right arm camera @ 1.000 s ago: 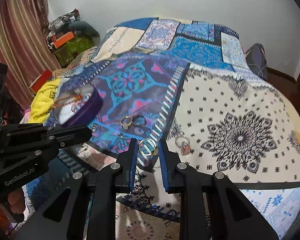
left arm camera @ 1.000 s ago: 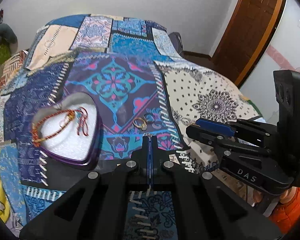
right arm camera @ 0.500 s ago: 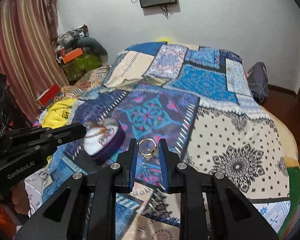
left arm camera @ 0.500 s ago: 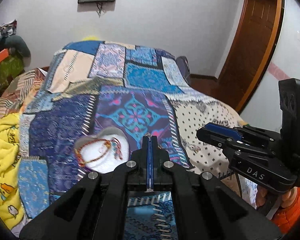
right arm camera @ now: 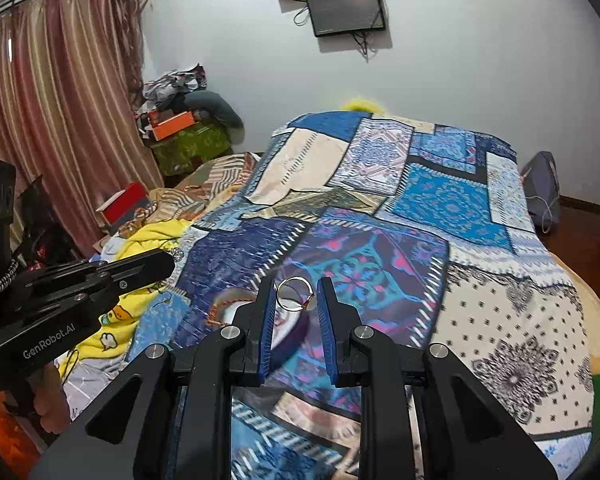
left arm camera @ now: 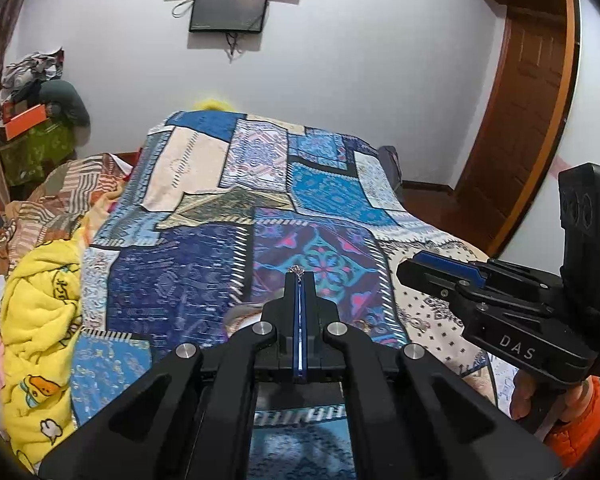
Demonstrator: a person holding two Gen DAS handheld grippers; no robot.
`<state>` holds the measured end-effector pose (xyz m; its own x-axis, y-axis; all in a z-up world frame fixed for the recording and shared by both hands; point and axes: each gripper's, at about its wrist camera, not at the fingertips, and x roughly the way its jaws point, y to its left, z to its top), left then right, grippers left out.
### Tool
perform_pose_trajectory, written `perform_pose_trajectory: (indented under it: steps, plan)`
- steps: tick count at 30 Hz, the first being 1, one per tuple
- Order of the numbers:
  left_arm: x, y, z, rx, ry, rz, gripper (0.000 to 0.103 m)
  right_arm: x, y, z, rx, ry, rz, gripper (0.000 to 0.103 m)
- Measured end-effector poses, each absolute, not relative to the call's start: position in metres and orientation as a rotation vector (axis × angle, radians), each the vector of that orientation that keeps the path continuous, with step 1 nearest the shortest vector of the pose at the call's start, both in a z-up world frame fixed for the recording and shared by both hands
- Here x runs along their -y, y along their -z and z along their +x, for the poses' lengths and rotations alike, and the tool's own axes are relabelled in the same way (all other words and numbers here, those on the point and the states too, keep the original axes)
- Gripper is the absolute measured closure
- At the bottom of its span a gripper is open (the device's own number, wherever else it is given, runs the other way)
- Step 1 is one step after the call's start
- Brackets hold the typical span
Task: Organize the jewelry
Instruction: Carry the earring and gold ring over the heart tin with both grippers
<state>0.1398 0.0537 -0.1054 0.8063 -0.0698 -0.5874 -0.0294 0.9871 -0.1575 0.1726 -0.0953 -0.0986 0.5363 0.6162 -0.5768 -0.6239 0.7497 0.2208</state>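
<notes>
My right gripper point(right arm camera: 295, 300) is shut on a gold ring point(right arm camera: 295, 299), held between its blue pads above the bed. Below it the purple heart-shaped box point(right arm camera: 236, 314) with a red-and-orange bracelet inside is partly hidden behind the fingers. My left gripper point(left arm camera: 299, 278) is shut, with a tiny silver piece of jewelry point(left arm camera: 295, 269) pinched at its tips. In the left wrist view the box point(left arm camera: 242, 314) is mostly hidden behind the fingers. The right gripper also shows in the left wrist view point(left arm camera: 440, 276), and the left gripper in the right wrist view point(right arm camera: 140, 268).
The patchwork bedspread point(right arm camera: 440, 208) covers the bed. A yellow blanket point(left arm camera: 40, 312) lies at the left edge. Clutter and a red box point(right arm camera: 124, 204) stand by the curtain. A wooden door point(left arm camera: 520, 112) is at the right and a bag point(right arm camera: 544, 184) on the floor.
Both grippers have lifted up and away from the bedspread, still holding their jewelry. The heart box and rings on the bed have dropped low and behind the fingers.
</notes>
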Motion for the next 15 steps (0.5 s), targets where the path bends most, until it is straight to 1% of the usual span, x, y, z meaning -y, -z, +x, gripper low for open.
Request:
perform_pose_trajectory:
  steps: [6,15]
  plan:
    - [-0.075,0.11,0.139,-0.638,-0.005,-0.183,0.103,0.075,0.107,0.175,-0.7,-0.778,-0.028,0.084]
    - [-0.081,0.138,0.153,-0.696,0.023,-0.204,0.103,0.054,0.133,0.178,-0.773,-0.816,-0.064,0.084]
